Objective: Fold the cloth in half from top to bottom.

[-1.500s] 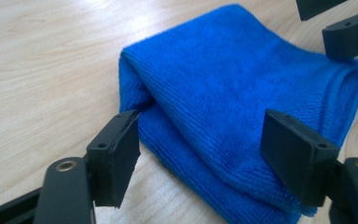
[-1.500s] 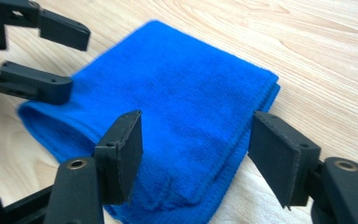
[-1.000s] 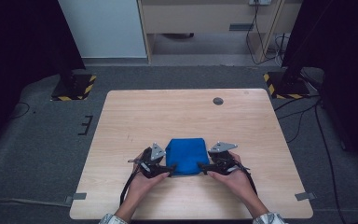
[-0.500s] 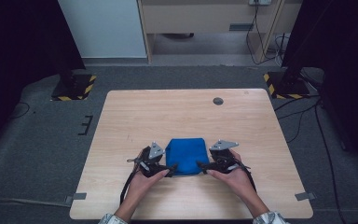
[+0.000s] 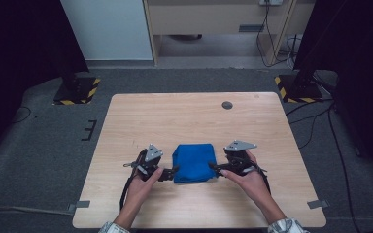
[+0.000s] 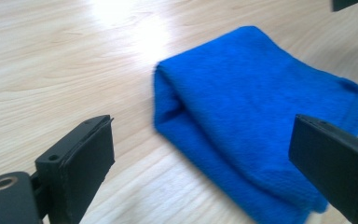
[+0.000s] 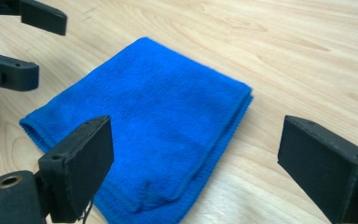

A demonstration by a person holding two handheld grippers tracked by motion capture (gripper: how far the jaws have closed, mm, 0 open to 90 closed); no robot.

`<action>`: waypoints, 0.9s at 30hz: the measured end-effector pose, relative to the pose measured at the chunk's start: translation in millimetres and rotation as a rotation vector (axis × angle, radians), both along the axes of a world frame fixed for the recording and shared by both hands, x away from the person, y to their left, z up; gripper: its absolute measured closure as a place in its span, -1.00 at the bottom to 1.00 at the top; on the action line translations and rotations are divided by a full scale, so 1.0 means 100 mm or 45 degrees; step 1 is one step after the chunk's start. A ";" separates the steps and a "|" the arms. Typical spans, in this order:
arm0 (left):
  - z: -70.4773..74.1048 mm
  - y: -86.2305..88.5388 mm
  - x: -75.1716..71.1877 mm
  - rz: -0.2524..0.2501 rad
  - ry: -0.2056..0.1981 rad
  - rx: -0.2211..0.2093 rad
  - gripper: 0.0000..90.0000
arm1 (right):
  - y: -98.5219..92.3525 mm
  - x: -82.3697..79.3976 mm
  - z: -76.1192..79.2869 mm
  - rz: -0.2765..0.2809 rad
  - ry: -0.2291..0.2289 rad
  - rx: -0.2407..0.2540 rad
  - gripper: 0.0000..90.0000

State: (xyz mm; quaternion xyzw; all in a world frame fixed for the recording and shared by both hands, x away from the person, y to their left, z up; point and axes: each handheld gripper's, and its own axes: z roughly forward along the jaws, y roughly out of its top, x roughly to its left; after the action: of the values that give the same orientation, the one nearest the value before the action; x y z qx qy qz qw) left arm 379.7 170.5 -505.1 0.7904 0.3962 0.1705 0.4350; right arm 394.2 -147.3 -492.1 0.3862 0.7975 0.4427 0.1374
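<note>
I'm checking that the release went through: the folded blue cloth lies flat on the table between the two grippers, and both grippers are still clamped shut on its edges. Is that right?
Not quite. The blue cloth does lie folded on the table between them, but the left gripper and right gripper stand open; their jaws have just been opening, off the cloth. Both gripper views show it.

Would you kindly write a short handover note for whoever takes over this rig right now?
Left gripper: open, its jaws have just been opening, at the cloth's left edge, nothing gripped.
Right gripper: open, its jaws have just been opening, at the cloth's right edge, nothing gripped.
Cloth: blue, folded into a stacked rectangle, flat on the table near the person's edge.
Done: the cloth lies folded and released.
Left: probably only to draw both grippers back, or make another fold if one is wanted.
</note>
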 end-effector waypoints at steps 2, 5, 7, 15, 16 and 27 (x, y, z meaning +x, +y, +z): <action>0.01 0.05 0.01 0.019 -0.001 -0.014 -0.87 | -0.04 0.01 0.01 -0.007 -0.006 0.008 -0.78; 0.02 0.13 0.02 0.032 -0.006 -0.006 -0.86 | -0.10 0.02 0.01 -0.024 -0.004 0.013 -0.79; 0.03 0.18 0.03 0.045 -0.006 -0.006 -0.86 | -0.12 0.03 0.00 -0.034 0.004 0.013 -0.79; 0.01 0.27 0.04 0.073 0.010 0.017 -0.87 | -0.27 0.04 -0.02 -0.065 0.007 0.013 -0.80; 0.01 0.28 0.04 0.072 0.008 0.026 -0.87 | -0.29 0.04 -0.02 -0.069 0.006 0.015 -0.80; -0.02 0.34 0.02 0.081 0.043 0.078 -0.87 | -0.58 -0.01 -0.09 -0.119 0.025 0.037 -0.77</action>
State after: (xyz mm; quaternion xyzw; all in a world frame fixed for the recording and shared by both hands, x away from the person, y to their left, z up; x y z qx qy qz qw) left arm 381.2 204.3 -507.5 0.7931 0.4232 0.1830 0.3981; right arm 393.3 -205.1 -500.7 0.4292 0.7735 0.4435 0.1444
